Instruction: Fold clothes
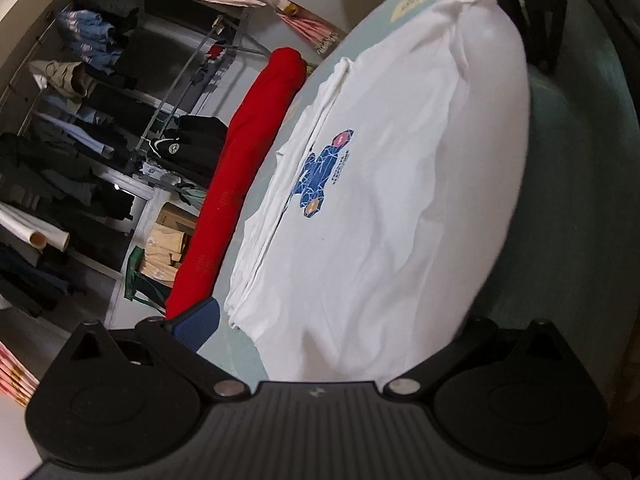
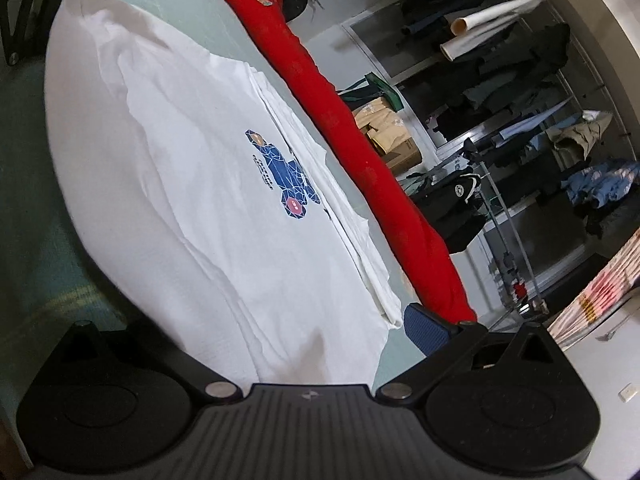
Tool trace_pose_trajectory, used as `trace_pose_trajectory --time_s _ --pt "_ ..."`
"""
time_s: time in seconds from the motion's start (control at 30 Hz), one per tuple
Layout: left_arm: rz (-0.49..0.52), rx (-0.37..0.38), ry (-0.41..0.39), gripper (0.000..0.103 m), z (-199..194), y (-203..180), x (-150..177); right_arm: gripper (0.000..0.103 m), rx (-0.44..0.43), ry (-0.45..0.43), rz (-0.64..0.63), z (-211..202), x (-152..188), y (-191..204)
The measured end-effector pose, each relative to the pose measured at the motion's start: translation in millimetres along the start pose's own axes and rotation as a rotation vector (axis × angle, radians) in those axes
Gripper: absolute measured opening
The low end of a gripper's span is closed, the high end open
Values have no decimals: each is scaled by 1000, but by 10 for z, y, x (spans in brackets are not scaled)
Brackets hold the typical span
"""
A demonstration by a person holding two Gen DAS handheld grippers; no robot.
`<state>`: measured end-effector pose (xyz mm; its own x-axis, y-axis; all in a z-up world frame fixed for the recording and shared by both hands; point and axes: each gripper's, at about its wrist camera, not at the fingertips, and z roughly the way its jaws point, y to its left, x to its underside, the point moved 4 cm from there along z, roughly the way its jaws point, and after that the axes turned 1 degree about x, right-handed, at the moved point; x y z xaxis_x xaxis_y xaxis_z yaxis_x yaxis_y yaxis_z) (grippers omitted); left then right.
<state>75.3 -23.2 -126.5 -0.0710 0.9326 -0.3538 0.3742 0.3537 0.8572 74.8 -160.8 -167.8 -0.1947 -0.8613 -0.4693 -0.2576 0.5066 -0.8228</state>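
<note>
White shirt lies on green table, red garment beside it along the far edge. Shelves hold dark clothes. Left gripper and right gripper spread wide, straddling the shirt; grasp cannot be judged.

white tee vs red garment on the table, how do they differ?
The white tee lies broad and flat in stacked folded layers; the red garment is a long narrow roll along the table edge. The tee carries a blue graphic; the red one looks mostly plain. Both rest on the pale green table, side by side.
</note>
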Motion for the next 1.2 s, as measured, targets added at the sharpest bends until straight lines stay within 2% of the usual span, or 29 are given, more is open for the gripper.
trace_pose_trajectory --time_s 0.1,0.17,0.23,0.3,0.33,0.4,0.5,0.53,0.57,0.6,0.67,0.7,0.73,0.93,1.13,1.2 --pt "65 -39 -9 101 0 -103 -33 103 26 -4 -62 8 -57 94" --pt "53 -38 -9 98 7 -117 -34 103 22 -7 -46 8 -32 94" --pt "32 -17 -13 92 -2 -128 -17 103 9 -1 -15 28 -6 75" --pt "26 -1 -17 79 -17 -170 -8 103 -6 14 15 66 2 52" --pt "33 3 -19 76 -31 -201 -11 103 -10 22 21 82 -5 48" --pt "53 4 -21 65 -56 -261 -23 102 6 26 -6 82 -27 85" --pt "43 11 -16 54 -77 -316 -21 92 -11 32 -13 64 -37 129" --pt "38 19 -16 45 -89 -343 -18 88 -15 28 -17 43 -33 162" --pt "42 25 -17 34 -104 -382 -16 79 -19 24 -20 22 -29 196" --pt "49 30 -17 20 -116 -425 -15 73 -27 17 -33 -4 -24 240" --pt "46 49 -12 5 -119 -509 -19 43 -43 5 -71 -55 -19 343" --pt "30 44 -8 4 -122 -528 -19 31 -52 3 -92 -76 -16 417" --pt "19 34 -6 4 -125 -540 -24 11 -69 9 -108 -89 -8 507" --pt "-9 37 2 4 -156 -493 -48 11 -70 34 -136 -120 -68 500" --pt "-32 55 6 6 -228 -293 -76 11 -70 60 -163 -151 -130 488" --pt "-39 39 -1 6 -233 -207 -92 11 -82 64 -138 -164 -150 364"
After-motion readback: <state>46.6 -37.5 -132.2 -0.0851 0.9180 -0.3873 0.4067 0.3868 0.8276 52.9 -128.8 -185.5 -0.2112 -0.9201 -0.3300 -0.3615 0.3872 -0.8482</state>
